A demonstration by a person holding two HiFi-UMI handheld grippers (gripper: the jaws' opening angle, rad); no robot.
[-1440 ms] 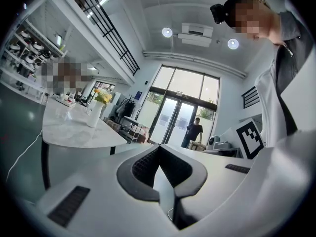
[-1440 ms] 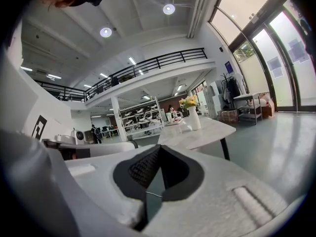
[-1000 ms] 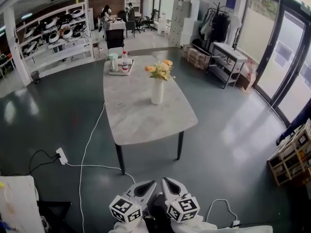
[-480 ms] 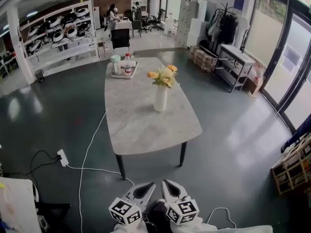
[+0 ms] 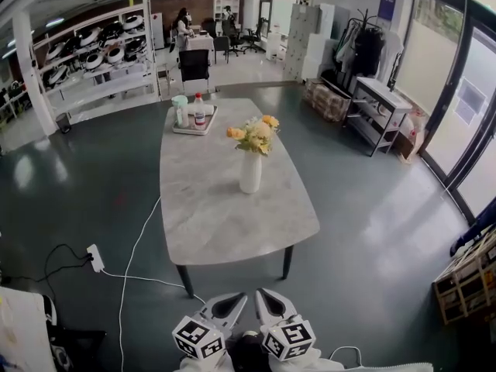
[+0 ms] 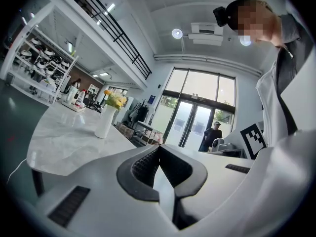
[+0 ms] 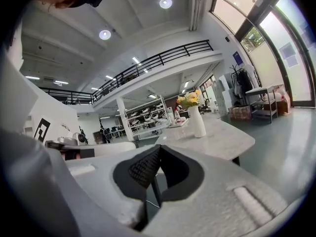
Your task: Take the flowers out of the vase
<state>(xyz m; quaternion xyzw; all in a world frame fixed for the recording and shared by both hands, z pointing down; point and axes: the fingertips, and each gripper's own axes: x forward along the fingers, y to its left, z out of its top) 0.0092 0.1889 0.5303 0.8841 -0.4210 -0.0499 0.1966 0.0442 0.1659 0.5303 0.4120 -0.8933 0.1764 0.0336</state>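
A white vase (image 5: 250,172) with yellow and orange flowers (image 5: 253,134) stands upright near the middle of a grey marble table (image 5: 225,215). The vase (image 6: 104,123) and its flowers (image 6: 114,100) show far off in the left gripper view, and the vase (image 7: 198,122) with flowers (image 7: 190,99) likewise in the right gripper view. My left gripper (image 5: 232,301) and right gripper (image 5: 267,299) are side by side at the bottom of the head view, well short of the table's near edge. Both are shut with nothing between the jaws.
A tray (image 5: 194,122) with a bottle and a cup sits at the table's far end. A white cable (image 5: 136,254) runs across the floor to a power strip (image 5: 96,257) on the left. Shelves (image 5: 85,68) stand far left, a wooden crate (image 5: 465,281) at right.
The table and vase have drawn nearer in the head view as I walked toward them. Both grippers keep the same place in the frame and stay shut.
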